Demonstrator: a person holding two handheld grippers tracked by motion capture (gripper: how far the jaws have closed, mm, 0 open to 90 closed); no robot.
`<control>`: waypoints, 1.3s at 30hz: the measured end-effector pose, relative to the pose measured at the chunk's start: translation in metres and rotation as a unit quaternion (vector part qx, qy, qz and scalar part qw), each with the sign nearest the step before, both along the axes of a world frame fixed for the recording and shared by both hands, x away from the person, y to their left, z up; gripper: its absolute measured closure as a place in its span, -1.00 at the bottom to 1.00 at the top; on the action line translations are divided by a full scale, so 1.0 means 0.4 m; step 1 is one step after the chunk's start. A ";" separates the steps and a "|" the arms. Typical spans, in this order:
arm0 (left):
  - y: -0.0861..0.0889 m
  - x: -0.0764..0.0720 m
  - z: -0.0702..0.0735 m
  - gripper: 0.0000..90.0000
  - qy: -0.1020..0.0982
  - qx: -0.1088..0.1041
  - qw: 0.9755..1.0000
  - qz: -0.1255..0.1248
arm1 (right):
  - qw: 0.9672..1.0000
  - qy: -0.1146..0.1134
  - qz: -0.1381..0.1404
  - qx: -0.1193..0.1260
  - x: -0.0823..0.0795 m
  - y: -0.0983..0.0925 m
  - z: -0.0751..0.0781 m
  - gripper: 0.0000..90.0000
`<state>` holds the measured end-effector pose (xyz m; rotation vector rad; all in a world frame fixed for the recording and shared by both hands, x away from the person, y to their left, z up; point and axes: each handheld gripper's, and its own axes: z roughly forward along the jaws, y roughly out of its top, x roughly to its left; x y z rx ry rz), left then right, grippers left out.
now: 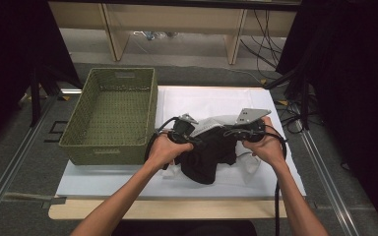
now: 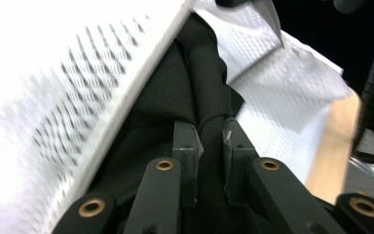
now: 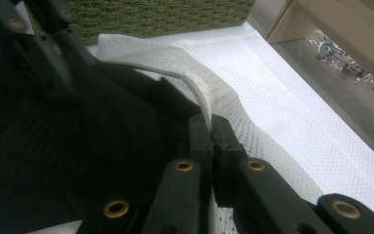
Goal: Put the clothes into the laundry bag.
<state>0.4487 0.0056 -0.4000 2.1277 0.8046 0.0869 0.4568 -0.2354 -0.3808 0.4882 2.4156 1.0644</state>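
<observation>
Left gripper (image 1: 186, 129) clamps a fold of black cloth (image 1: 207, 156); right gripper (image 1: 248, 129) pinches the rim of a white mesh bag (image 1: 252, 169). Cloth and bag lie mid-table on a white sheet (image 1: 187, 101), right of a green basket (image 1: 109, 150).

Looked like a lab or test setup: black curtains (image 1: 10, 64) hung both sides, loose cables (image 1: 268, 37) ran over bare floor, metal rails (image 1: 10, 162) flanked the table (image 1: 128, 209).
</observation>
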 end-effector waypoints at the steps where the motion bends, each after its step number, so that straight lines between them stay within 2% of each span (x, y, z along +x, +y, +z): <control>1: -0.002 0.004 -0.003 0.75 -0.005 0.013 1.000 -0.009 | 1.000 0.003 -0.005 0.000 -0.003 0.000 0.000 1.00; 3: -0.012 0.004 -0.021 0.72 0.007 0.006 1.000 0.001 | 1.000 0.002 -0.001 -0.001 -0.003 0.001 0.000 1.00; 4: -0.011 0.005 -0.029 0.69 0.008 0.010 1.000 -0.004 | 1.000 0.002 -0.001 0.000 -0.003 0.000 0.000 1.00; 6: -0.014 -0.004 -0.048 0.61 0.015 -0.003 1.000 0.004 | 1.000 0.001 0.001 -0.001 -0.002 -0.002 0.001 1.00; 7: -0.011 -0.012 -0.053 0.52 0.009 -0.004 1.000 0.009 | 1.000 0.000 0.001 0.000 -0.002 -0.003 0.001 1.00; 8: -0.004 -0.016 -0.052 0.39 0.005 0.005 1.000 0.003 | 1.000 -0.001 0.000 -0.001 -0.002 -0.004 0.001 1.00; 9: -0.004 -0.028 -0.053 0.29 0.003 -0.002 1.000 0.012 | 1.000 0.000 -0.001 -0.001 -0.003 -0.005 0.001 1.00; 10: 0.003 -0.036 -0.051 0.11 0.001 0.009 1.000 0.005 | 1.000 0.003 -0.005 0.001 -0.005 -0.006 0.002 1.00; 13: 0.019 -0.068 -0.053 -0.31 -0.008 0.017 1.000 0.009 | 1.000 0.000 0.002 0.000 -0.004 -0.007 0.003 1.00; 15: 0.037 -0.087 -0.061 -0.50 -0.026 0.033 0.999 0.007 | 1.000 -0.001 0.003 -0.001 -0.004 -0.007 0.003 1.00; 16: 0.044 -0.093 -0.071 -0.57 -0.027 0.041 0.999 0.010 | 1.000 0.004 -0.003 0.000 -0.006 -0.006 0.003 1.00; 17: 0.050 -0.096 -0.082 -0.64 -0.029 0.054 0.998 0.001 | 1.000 0.005 -0.002 -0.002 -0.007 -0.005 0.003 1.00; 18: 0.051 -0.099 -0.100 -0.66 -0.021 0.063 0.998 -0.001 | 1.000 0.004 -0.002 -0.002 -0.007 -0.003 0.002 1.00; 21: 0.035 -0.092 -0.137 -0.60 -0.002 0.069 0.998 -0.006 | 1.000 0.001 0.006 -0.006 -0.006 0.004 0.001 1.00; 22: 0.025 -0.090 -0.146 -0.45 -0.005 0.060 0.998 0.002 | 1.000 0.001 0.004 -0.006 -0.007 0.005 0.001 1.00; 23: 0.021 -0.082 -0.146 -0.25 -0.011 0.070 0.997 -0.004 | 1.000 0.002 0.004 -0.006 -0.008 0.004 0.002 1.00; 24: 0.012 -0.076 -0.148 0.05 -0.014 0.063 0.998 0.009 | 1.000 0.001 0.005 -0.005 -0.008 0.004 0.002 1.00; 25: 0.011 -0.066 -0.140 0.36 -0.018 0.067 0.998 0.004 | 1.000 0.001 0.004 -0.005 -0.007 0.002 0.003 1.00; 26: 0.005 -0.062 -0.141 0.53 -0.016 0.044 0.999 0.012 | 1.000 0.001 0.005 -0.004 -0.007 0.001 0.003 1.00; 27: 0.000 -0.060 -0.135 0.61 -0.020 0.034 0.999 0.016 | 1.000 0.002 0.004 -0.002 -0.007 -0.001 0.003 1.00; 29: -0.020 -0.062 -0.106 0.68 -0.027 0.022 0.999 0.015 | 1.000 0.002 0.004 0.000 -0.006 -0.003 0.004 1.00; 30: -0.023 -0.060 -0.100 0.68 -0.028 0.024 0.999 0.011 | 1.000 -0.003 0.002 -0.001 -0.006 -0.005 0.006 1.00; 33: -0.036 -0.036 -0.078 0.68 -0.038 0.014 0.999 0.025 | 1.000 0.000 0.005 0.000 -0.006 -0.004 0.006 1.00; 35: -0.035 -0.010 -0.078 0.69 -0.044 0.008 0.998 0.049 | 1.000 0.000 0.003 0.001 -0.008 -0.004 0.009 1.00; 37: -0.032 0.009 -0.087 0.69 -0.053 0.019 0.997 0.061 | 1.000 -0.001 0.004 0.002 -0.010 -0.005 0.011 1.00; 39: -0.024 0.022 -0.105 0.67 -0.044 0.020 0.996 0.076 | 1.000 -0.002 0.004 0.004 -0.010 -0.006 0.012 1.00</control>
